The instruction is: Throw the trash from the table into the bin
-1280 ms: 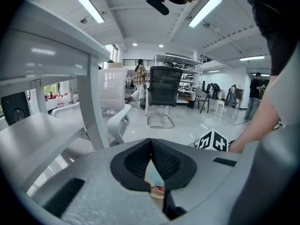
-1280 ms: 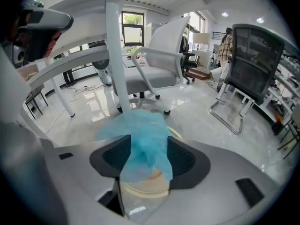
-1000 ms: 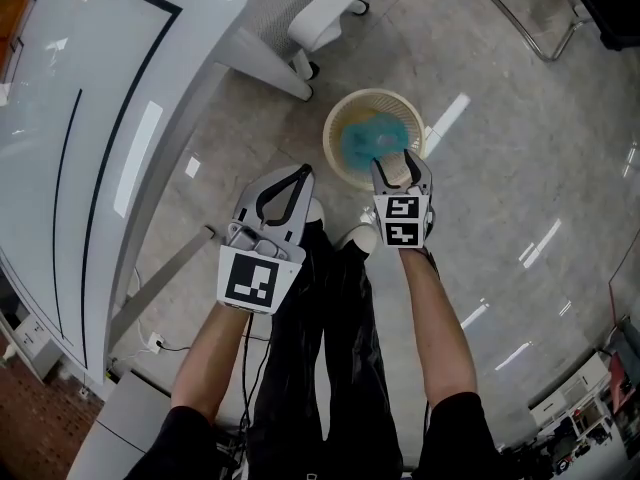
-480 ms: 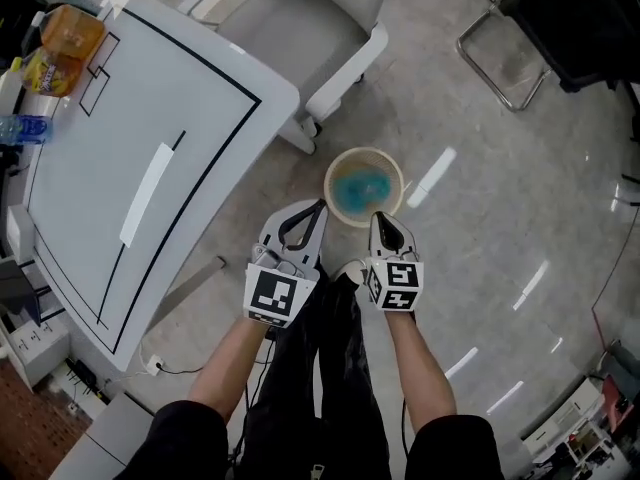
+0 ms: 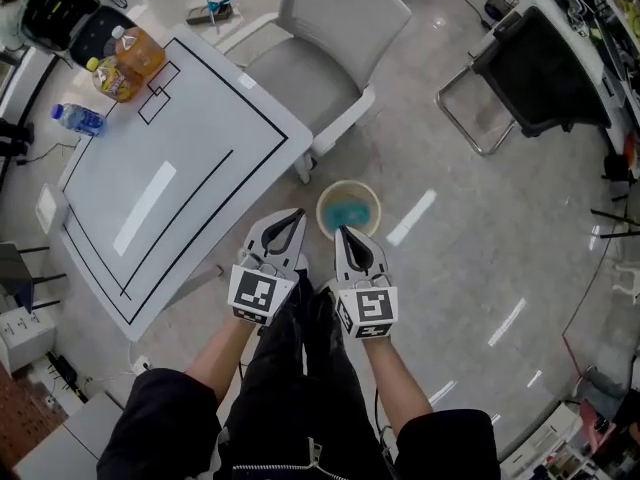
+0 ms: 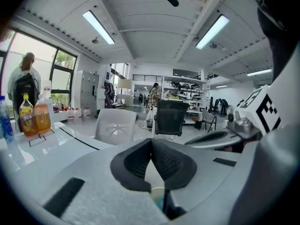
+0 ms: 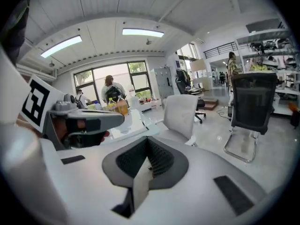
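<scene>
Holding the left hand-held gripper point(image 5: 297, 213) and right hand-held gripper point(image 5: 341, 231) clenched, empty, near the bin point(image 5: 349, 183), we judge the bottles point(image 5: 127, 63) at the tabletop's point(image 5: 200, 118) far corner light, smooth, crushable; take each mid-body.

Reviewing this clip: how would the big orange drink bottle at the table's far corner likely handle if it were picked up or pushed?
The orange drink bottle looks mostly full, so it is probably heavy for its size. Its smooth, rounded plastic may be slippery to grip. It stands tall and upright, so a push high up could tip it, and it would then likely roll.
</scene>
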